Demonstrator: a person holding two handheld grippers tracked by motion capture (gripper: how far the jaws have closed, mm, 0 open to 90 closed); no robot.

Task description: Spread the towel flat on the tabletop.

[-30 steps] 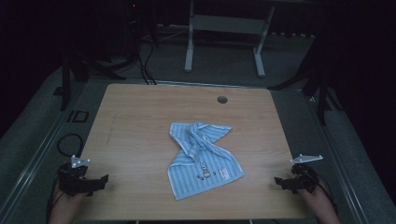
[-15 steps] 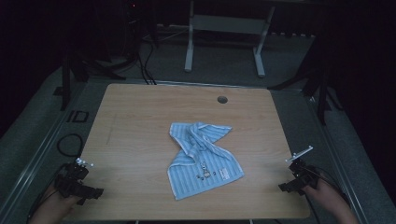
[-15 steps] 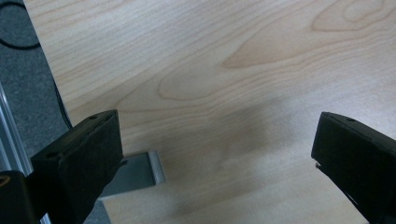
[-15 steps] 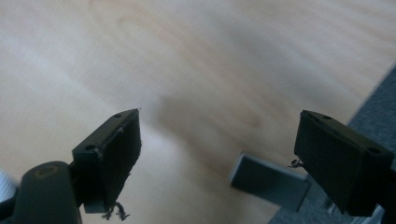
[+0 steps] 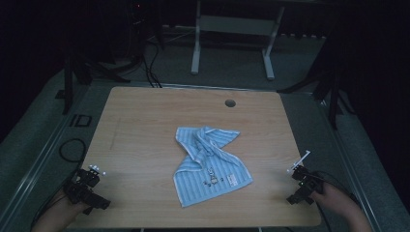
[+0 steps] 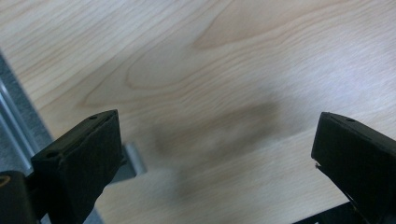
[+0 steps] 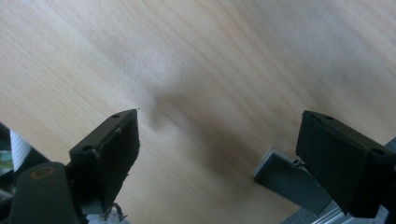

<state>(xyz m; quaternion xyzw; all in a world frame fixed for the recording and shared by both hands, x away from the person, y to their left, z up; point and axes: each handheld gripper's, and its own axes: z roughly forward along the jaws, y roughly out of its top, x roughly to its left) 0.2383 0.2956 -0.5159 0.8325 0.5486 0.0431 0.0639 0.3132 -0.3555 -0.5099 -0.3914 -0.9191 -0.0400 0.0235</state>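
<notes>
Now towel (image 5: 210,164) mid-table, btwn left gripper (image 5: 92,191), right gripper (image 5: 300,186), well apart

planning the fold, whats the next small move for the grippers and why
Probably bring both grippers in toward the towel. It lies crumpled mid-table, untouched, while the left gripper and right gripper sit open at the near corners, holding nothing, far from the cloth.

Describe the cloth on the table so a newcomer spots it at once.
On the wooden table, look at the middle, nearer the front edge. The towel lies there crumpled, light blue with pale stripes and a small printed motif, the sole fabric item, midway between the left gripper and right gripper.
</notes>
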